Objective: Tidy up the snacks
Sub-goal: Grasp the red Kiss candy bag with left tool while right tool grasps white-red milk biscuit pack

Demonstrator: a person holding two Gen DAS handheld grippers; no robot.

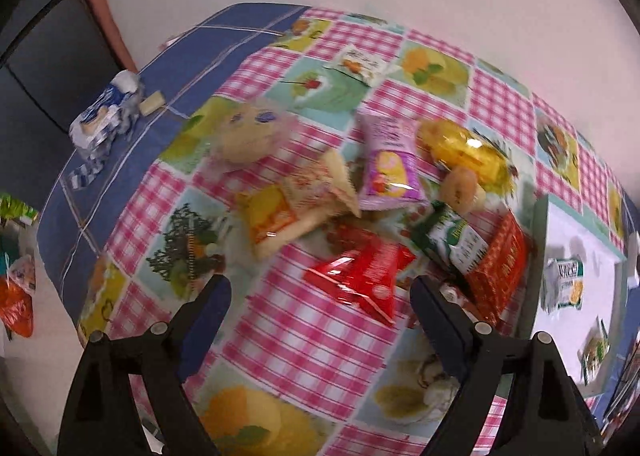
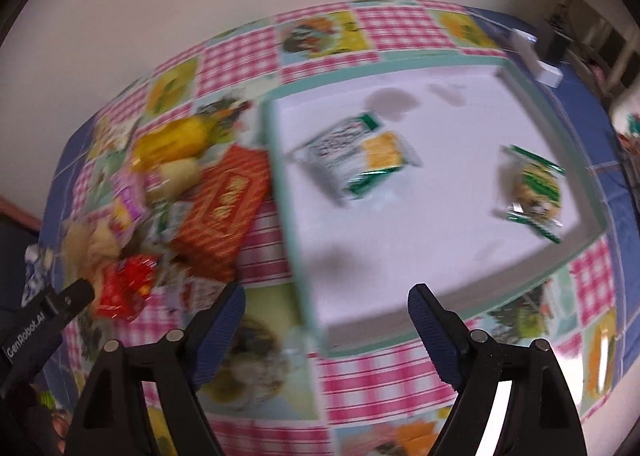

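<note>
A loose pile of snacks lies on the checkered tablecloth (image 1: pixel 304 336): a red packet (image 1: pixel 360 280), a purple packet (image 1: pixel 388 164), a yellow bag (image 1: pixel 464 148), a green-and-white packet (image 1: pixel 452 240) and a red-orange box (image 1: pixel 500 268). My left gripper (image 1: pixel 320 288) hangs open just before the red packet, holding nothing. To the right stands a white tray (image 2: pixel 420 224) with a teal rim, holding a green-and-white packet (image 2: pixel 356 156) and a green-striped packet (image 2: pixel 536 188). My right gripper (image 2: pixel 328 296) is open and empty above the tray's near left corner. A left-gripper finger (image 2: pixel 76 296) shows beside the pile.
A blue-and-white wrapped pack (image 1: pixel 104 116) lies on the blue cloth at the table's far left. A white box (image 2: pixel 536 56) stands behind the tray's far right corner. More bags (image 1: pixel 16 276) sit off the table's left edge. A plain wall runs behind the table.
</note>
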